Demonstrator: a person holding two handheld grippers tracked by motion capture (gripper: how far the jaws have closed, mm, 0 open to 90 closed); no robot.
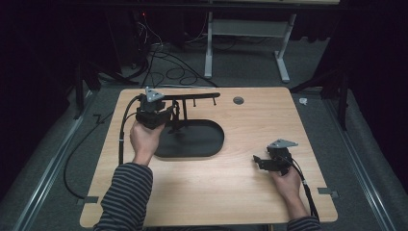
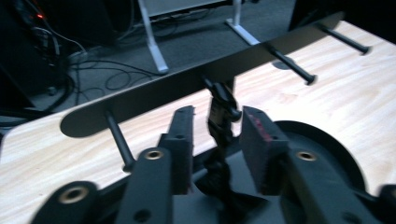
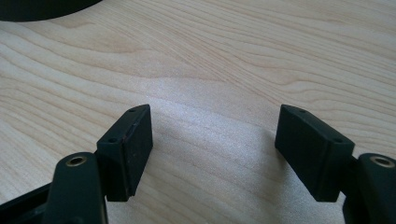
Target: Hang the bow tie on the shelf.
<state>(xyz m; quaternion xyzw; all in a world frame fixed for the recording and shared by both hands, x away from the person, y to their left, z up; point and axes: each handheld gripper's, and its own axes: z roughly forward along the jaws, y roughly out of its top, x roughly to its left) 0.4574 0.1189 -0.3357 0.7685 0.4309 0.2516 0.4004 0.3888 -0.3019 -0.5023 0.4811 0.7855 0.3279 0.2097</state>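
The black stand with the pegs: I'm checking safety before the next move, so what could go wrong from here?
1. The left gripper has its jaws on either side of the stand's thin upright post. Closing off-centre might tip the stand.
2. The crossbar and its pegs sit close above the jaws, so lifting could snag them.
3. The right gripper hovers open over bare table, lending no support.

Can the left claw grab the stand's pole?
Probably yes. The left claw is open, with the black stand's pole already between its pads and nothing blocking. It only needs to close.
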